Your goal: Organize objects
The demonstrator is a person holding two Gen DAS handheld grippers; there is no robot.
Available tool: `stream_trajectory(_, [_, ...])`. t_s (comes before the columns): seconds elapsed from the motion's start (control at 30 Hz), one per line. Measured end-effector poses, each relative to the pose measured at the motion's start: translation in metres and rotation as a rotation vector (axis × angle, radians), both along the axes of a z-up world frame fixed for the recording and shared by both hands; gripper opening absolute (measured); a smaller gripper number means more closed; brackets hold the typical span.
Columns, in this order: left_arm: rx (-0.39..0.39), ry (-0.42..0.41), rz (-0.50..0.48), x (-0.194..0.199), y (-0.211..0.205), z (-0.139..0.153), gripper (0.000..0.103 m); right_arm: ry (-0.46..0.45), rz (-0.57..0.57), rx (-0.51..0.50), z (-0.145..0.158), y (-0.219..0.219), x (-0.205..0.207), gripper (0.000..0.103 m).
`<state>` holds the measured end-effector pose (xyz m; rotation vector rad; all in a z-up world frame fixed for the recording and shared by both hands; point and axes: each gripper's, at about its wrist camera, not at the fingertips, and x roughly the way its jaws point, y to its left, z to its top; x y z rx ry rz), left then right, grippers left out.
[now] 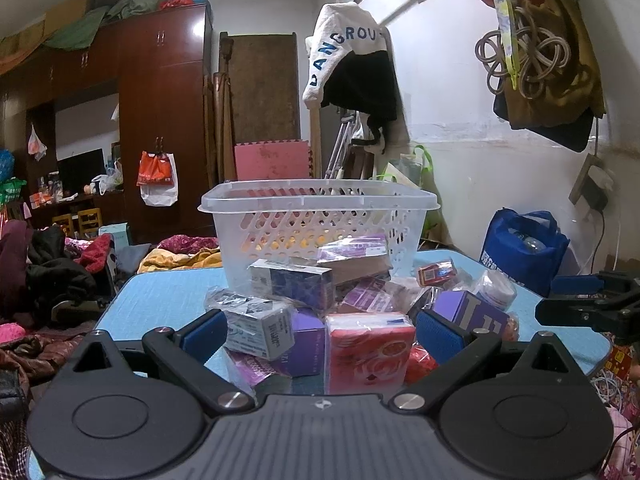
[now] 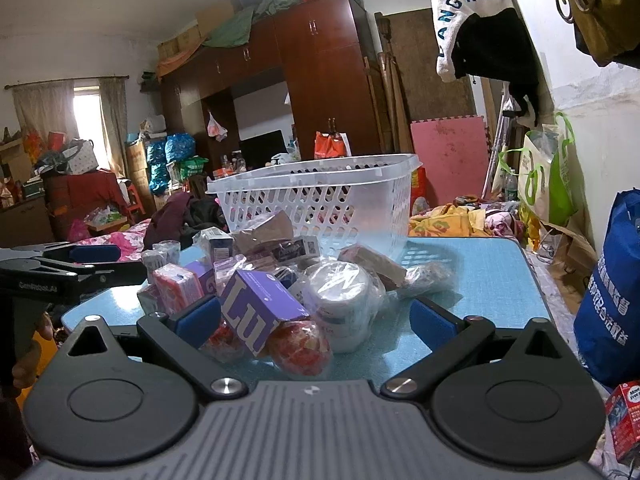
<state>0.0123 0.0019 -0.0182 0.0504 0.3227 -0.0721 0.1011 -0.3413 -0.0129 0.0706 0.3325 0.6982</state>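
A pile of small boxes and wrapped packets lies on the blue table (image 1: 160, 300) in front of a clear plastic basket (image 1: 316, 216). My left gripper (image 1: 320, 332) is open at the near edge of the pile, its jaws on either side of a red tissue pack (image 1: 368, 352) and a grey box (image 1: 260, 328), touching neither. My right gripper (image 2: 316, 320) is open, with a purple box (image 2: 256, 312), a red wrapped packet (image 2: 300, 344) and a white wrapped jar (image 2: 344, 300) between its jaws. The basket (image 2: 320, 200) stands behind that pile.
The right gripper shows at the right edge of the left wrist view (image 1: 592, 304), and the left gripper at the left edge of the right wrist view (image 2: 60, 268). A blue bag (image 2: 612, 300) stands right of the table. Clothes hang above. Bedding lies behind.
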Motion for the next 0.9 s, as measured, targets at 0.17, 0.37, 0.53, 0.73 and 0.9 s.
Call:
stream_trajectory(0.17, [0.002,-0.018,0.008,-0.002,0.006,0.003,0.102,-0.012,-0.002,0.009,0.002,0.001,0.001,0.103])
stream_trajectory(0.37, [-0.052,-0.052,0.034,-0.004,0.033,0.011,0.102,-0.02,-0.039,0.015,0.005,0.001,0.014,0.103])
stream_trajectory(0.53, [-0.067,-0.056,0.064,0.002,0.048,0.012,0.102,0.028,-0.022,0.0,0.004,0.009,0.034,0.093])
stream_trajectory(0.73, [-0.033,-0.023,0.051,0.019,0.043,0.003,0.102,0.087,0.006,-0.036,-0.002,0.022,0.049,0.081])
stream_trajectory(0.9, [0.006,-0.011,0.041,0.04,0.044,-0.011,0.102,0.123,0.018,-0.053,-0.004,0.023,0.057,0.075])
